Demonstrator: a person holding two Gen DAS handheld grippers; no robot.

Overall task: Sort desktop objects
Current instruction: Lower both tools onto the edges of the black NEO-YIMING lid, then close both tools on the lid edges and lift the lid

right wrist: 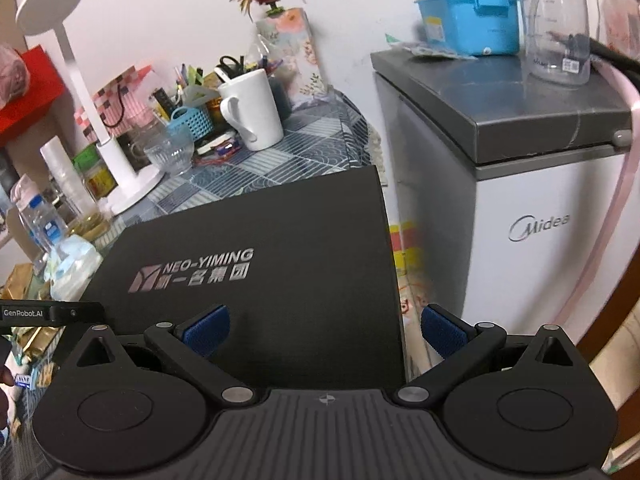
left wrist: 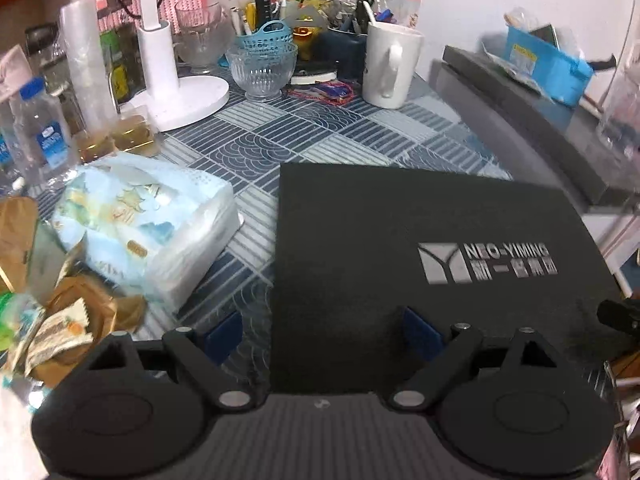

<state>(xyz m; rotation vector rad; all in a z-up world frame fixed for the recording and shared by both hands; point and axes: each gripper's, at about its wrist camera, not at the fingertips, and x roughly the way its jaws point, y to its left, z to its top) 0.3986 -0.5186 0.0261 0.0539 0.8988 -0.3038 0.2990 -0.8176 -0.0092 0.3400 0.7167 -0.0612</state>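
A crowded desk with a blue patterned tablecloth [left wrist: 280, 128] stood beside a small grey-topped fridge [right wrist: 520, 200], and a large flat black box [left wrist: 420, 272] lay at the desk's right edge, near the person holding the two tongs. The left gripper [left wrist: 322, 330] stood wide open, straddling the box's near left side, one blue pad over the cloth and the other over the lid, holding nothing. The right gripper [right wrist: 324, 330] was also spread wide, one pad over the lid and the other past the box's right edge above the gap next to the fridge; it gripped nothing either. The likely risk was the box itself: it seemed to sit at the table's edge, so a push or a one-sided pinch might tip it into that gap, and its broad smooth lid would probably slip from narrow pads. A sweep to the left could also catch the soft pack of tissues [left wrist: 148, 228] just beside it, or farther back the white mug [left wrist: 390, 66], the glass bowl [left wrist: 262, 70] and the white lamp [left wrist: 160, 64]. Silver lettering on the lid read "NEO-YIMING" above a row of Chinese characters, next to a Y-shaped logo. The fridge door read "Midea". A black bar at the left of the right camera's view read "GenRobot.AI". A water bottle [left wrist: 42, 128] carried a blue label too blurred to read.
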